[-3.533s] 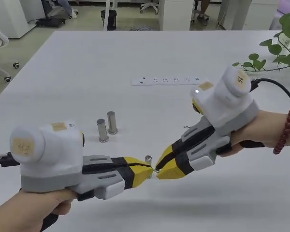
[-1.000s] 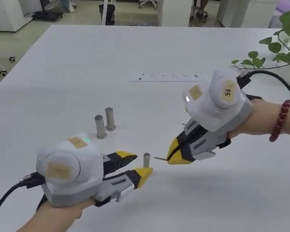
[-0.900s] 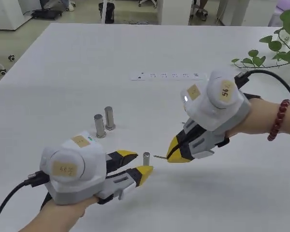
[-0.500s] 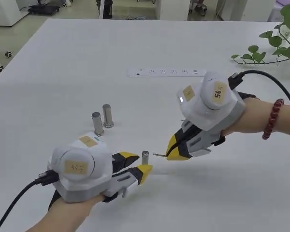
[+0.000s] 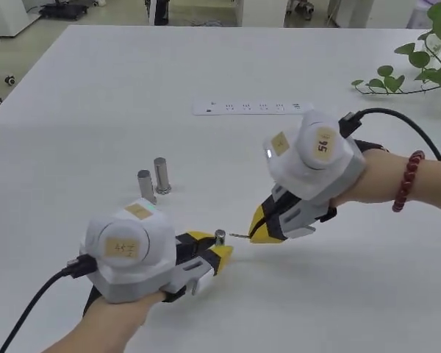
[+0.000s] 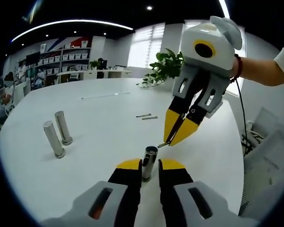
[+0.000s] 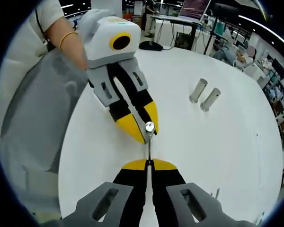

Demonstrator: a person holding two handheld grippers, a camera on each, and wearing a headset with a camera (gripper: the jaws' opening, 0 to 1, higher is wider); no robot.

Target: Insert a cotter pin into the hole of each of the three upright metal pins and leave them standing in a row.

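While the left hand-held gripper clamps one upright metal pin standing on the tabletop, the right hand-held gripper pinches a cotter pin, its tip at that pin's upper end. Two other metal pins stand side by side, well apart.

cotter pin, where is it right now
Centre of the head view: the cotter pin sticks out of the right tongs, its tip right of the top of the metal pin held between the left tongs.
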